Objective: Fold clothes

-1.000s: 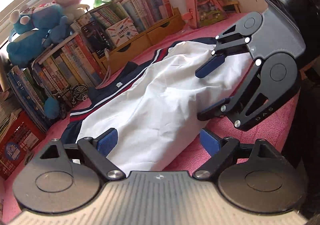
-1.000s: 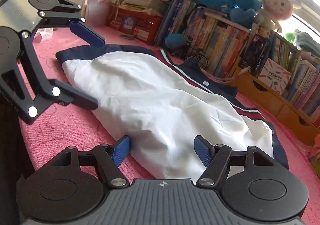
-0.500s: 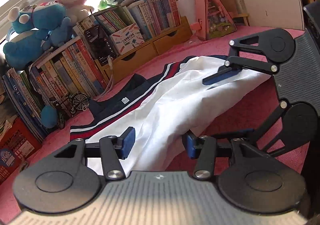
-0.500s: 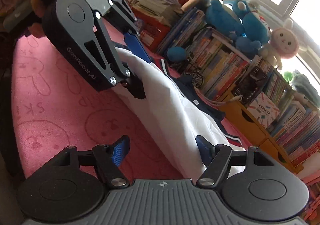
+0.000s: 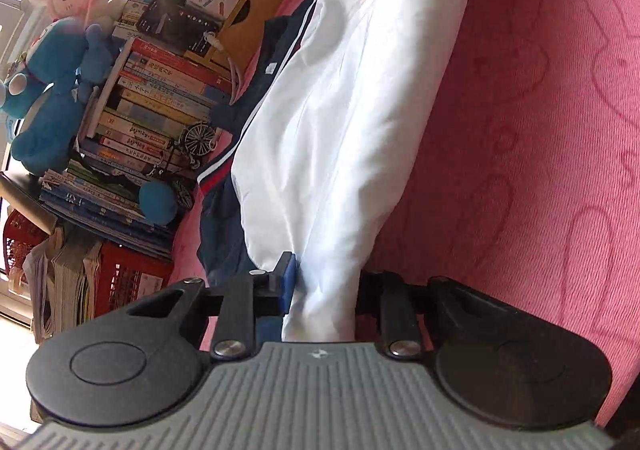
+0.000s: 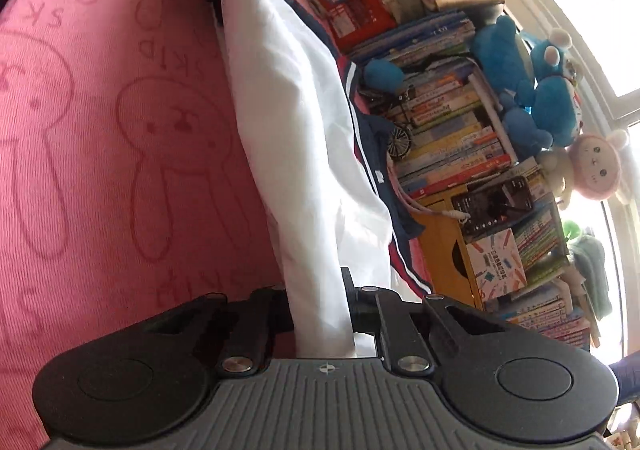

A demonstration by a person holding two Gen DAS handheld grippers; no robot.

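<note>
White garment [image 5: 340,122] is clamped by left tool [image 5: 326,290] and right tool [image 6: 320,310], books [image 6: 448,138] just beside.

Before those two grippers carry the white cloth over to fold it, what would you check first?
1. Left gripper shut on the white and navy garment: ok.
2. Right gripper shut on the garment: ok.
3. Cloth stretched between both grippers without a sag: ok.
4. Pink bunny-print cover bare beside the garment: ok.
5. Navy half lies flat underneath: cannot tell.
</note>
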